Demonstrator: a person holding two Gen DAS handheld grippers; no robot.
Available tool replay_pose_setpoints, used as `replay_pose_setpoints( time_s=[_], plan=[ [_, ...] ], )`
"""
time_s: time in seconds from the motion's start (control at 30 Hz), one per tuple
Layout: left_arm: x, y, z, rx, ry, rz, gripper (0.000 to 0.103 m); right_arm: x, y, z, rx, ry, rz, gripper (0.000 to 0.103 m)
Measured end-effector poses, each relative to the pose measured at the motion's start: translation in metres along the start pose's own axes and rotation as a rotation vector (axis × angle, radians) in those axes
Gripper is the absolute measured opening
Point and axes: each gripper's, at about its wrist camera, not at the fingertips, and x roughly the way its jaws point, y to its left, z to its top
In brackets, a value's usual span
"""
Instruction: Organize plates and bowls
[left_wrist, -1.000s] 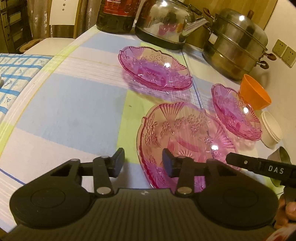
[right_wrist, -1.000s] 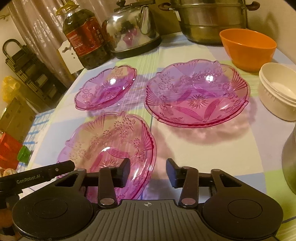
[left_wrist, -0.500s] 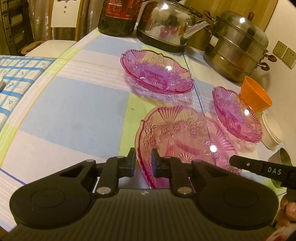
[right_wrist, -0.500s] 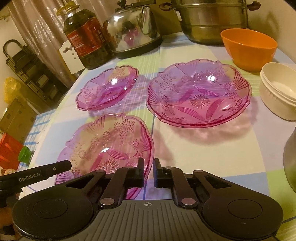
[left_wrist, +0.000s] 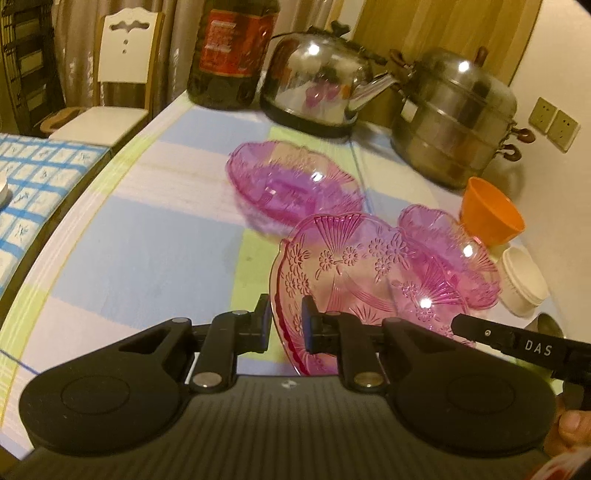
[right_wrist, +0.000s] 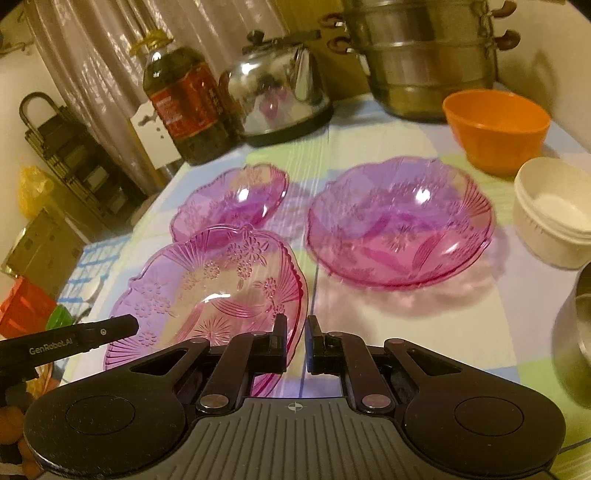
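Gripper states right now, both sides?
Left gripper: shut on the near pink glass plate's rim.
Right gripper: shut on the same plate's opposite rim.

**Count: dishes and cookware on the counter**

- 3 pink glass plates: one (right_wrist: 221, 295) caught in both tongs, one (right_wrist: 232, 199) beyond it, one larger (right_wrist: 402, 225) ahead-right of the right tongs.
- 1 orange bowl (right_wrist: 495, 129), far right.
- 1 white bowl stack (right_wrist: 554, 214); bowl count unclear.
- 1 kettle (right_wrist: 277, 92), 1 steamer pot (right_wrist: 421, 55), 1 oil bottle (right_wrist: 184, 103), all at the back.
- 2 tongs: left (left_wrist: 284, 325), right (right_wrist: 295, 343).
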Motion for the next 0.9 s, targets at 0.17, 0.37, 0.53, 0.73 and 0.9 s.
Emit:
replay_pose_setpoints(
  time_s=[0.17,0.37,0.53,0.73,0.9],
  plan=[
    [0.000,-0.024,0.019,0.040,-0.024,-0.030,0.015,-0.018,-0.008,0.012,0.006,-0.047,-0.021,0.010],
    [0.012,-0.059,0.046,0.085,-0.043,-0.082,0.015,-0.032,-0.030,0.031,0.048,-0.080,-0.053,0.010],
    [0.032,-0.088,0.064,0.112,-0.046,-0.117,0.015,-0.040,-0.050,0.050,0.044,-0.113,-0.102,0.010],
    [0.067,-0.116,0.079,0.126,-0.022,-0.150,0.015,-0.040,-0.075,0.067,0.030,-0.133,-0.163,0.010],
    [0.101,-0.133,0.082,0.159,0.015,-0.147,0.015,-0.030,-0.095,0.076,0.038,-0.110,-0.194,0.010]
  ],
)
